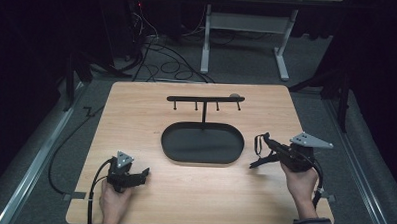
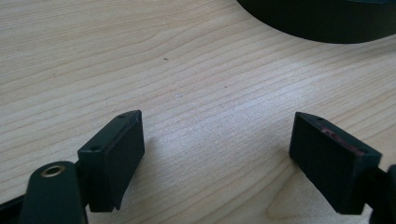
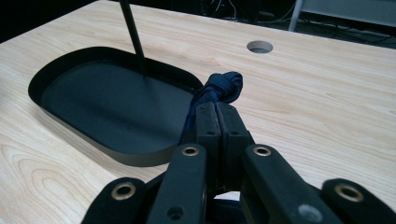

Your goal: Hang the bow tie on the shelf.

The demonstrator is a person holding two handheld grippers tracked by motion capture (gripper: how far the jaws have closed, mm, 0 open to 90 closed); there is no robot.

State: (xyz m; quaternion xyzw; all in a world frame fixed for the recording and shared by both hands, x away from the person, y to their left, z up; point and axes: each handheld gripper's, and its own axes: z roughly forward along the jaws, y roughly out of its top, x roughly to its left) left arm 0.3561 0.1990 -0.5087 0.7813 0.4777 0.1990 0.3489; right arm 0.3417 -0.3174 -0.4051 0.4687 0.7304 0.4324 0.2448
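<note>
At right of table, right gripper (image 1: 263, 139) pinches dark blue cord loop (image 3: 219, 86), jaws tight on it. Cord soft, light, floppy; hold near knot. Left gripper (image 2: 217, 154) open, nothing inside, near left.

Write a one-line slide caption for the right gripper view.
Right gripper shut on a knotted dark blue cord, held over the wooden table beside the black oval tray with its upright post.

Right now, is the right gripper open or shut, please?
Shut: the right gripper has its jaws pressed together on the dark blue cord.
</note>
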